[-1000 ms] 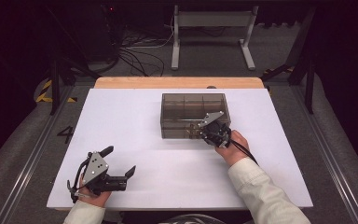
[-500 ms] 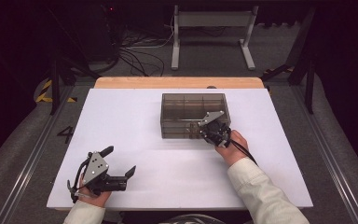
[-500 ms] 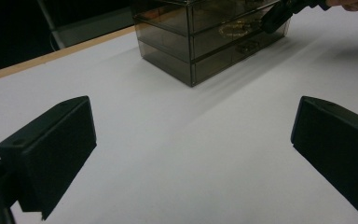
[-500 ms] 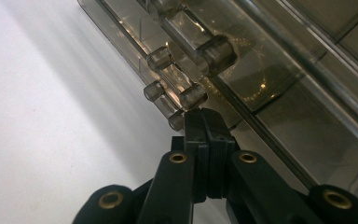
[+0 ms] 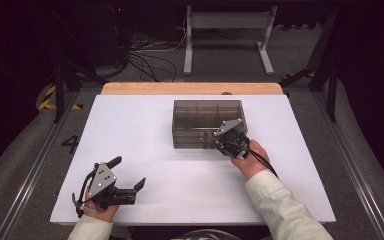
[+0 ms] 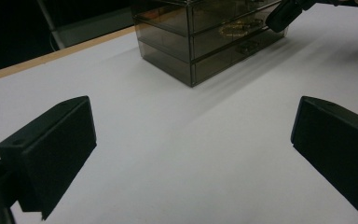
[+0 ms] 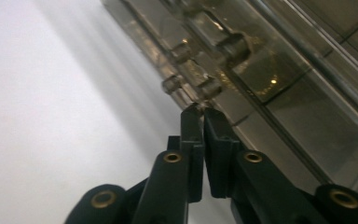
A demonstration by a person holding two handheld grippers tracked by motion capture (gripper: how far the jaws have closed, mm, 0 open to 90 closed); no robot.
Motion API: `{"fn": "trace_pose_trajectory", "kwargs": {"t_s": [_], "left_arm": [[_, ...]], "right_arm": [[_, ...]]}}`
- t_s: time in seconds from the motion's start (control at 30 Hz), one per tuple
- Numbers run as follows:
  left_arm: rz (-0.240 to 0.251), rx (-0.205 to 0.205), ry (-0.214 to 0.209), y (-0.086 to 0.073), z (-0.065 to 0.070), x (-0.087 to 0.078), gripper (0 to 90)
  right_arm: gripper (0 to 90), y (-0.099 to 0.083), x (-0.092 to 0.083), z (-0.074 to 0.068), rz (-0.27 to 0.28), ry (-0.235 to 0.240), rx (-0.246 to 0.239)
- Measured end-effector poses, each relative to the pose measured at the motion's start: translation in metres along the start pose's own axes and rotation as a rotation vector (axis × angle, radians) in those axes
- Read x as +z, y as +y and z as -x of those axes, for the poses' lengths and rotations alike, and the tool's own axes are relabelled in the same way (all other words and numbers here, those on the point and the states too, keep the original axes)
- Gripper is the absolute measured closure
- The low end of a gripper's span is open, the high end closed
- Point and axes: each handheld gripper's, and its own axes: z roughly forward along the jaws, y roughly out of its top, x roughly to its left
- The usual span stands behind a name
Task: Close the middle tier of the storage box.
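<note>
Your right tongs [image 7: 199, 108] are sitting almost closed, tips just at a small round knob [image 7: 209, 87] on the smoky, see-through plastic drawer box [image 5: 207, 121], gripping nothing. That boxy organizer is standing on the smooth white tabletop [image 5: 145, 135]. Your left tongs [image 6: 191, 154] are gaping wide, empty.

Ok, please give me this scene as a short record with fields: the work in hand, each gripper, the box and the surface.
work: right gripper at the front of the smoky clear drawer box, tips at a small drawer knob
right gripper jaws: nearly together; whether they pinch the knob cannot be told
left gripper: jaws wide open, nothing between them, held apart from the box near the table's front left
drawer box contents: a gold-coloured item behind a drawer front
surface: white table top
</note>
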Motion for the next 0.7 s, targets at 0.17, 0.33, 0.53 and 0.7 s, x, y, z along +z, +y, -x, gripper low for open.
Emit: {"fn": "trace_pose_trajectory", "kwargs": {"t_s": [0.17,0.33,0.53,0.7], "left_arm": [[-0.001,0.001,-0.002,0.000,0.000,0.000,0.8],[-0.005,0.002,-0.004,0.000,0.000,0.000,0.8],[-0.004,0.001,-0.005,0.000,0.000,-0.002,0.8],[0.000,-0.006,-0.006,-0.001,0.001,-0.002,0.8]], "right_arm": [[75.7,0.002,-0.011,-0.006,0.032,0.029,-0.016],[70.4,0.002,-0.018,-0.009,0.050,0.035,-0.029],[61.7,0.001,-0.028,-0.010,0.085,0.042,-0.025],[56.9,0.000,-0.036,-0.012,0.115,0.029,-0.043]]}}
